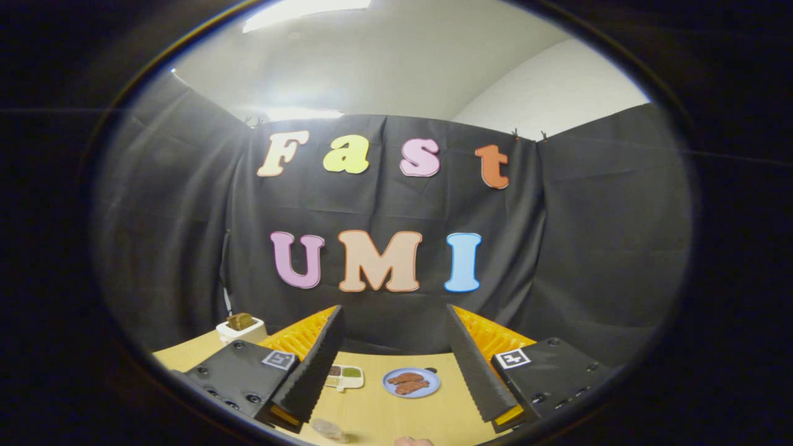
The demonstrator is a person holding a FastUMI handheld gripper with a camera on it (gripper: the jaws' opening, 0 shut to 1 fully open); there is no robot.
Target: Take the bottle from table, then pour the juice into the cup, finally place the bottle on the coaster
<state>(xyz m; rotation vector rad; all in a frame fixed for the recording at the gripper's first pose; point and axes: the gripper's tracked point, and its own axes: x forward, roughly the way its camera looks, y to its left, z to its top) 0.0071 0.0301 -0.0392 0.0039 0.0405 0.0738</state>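
Note:
My gripper (393, 310) is open and held high above a wooden table (378, 415), with nothing between its fingers. Below the fingers, at the near edge of the table, lies a small clear round thing (328, 428); I cannot tell whether it is the top of a cup or of a bottle. To its right a pinkish rounded thing (414, 441) just peeks in, too cut off to identify.
Between the fingers and farther along the table sit a blue plate (411, 381) with brown food and a small white divided dish (344, 376). A white toaster-like box (241, 328) with bread stands beyond the left finger. Black cloth walls close the booth behind.

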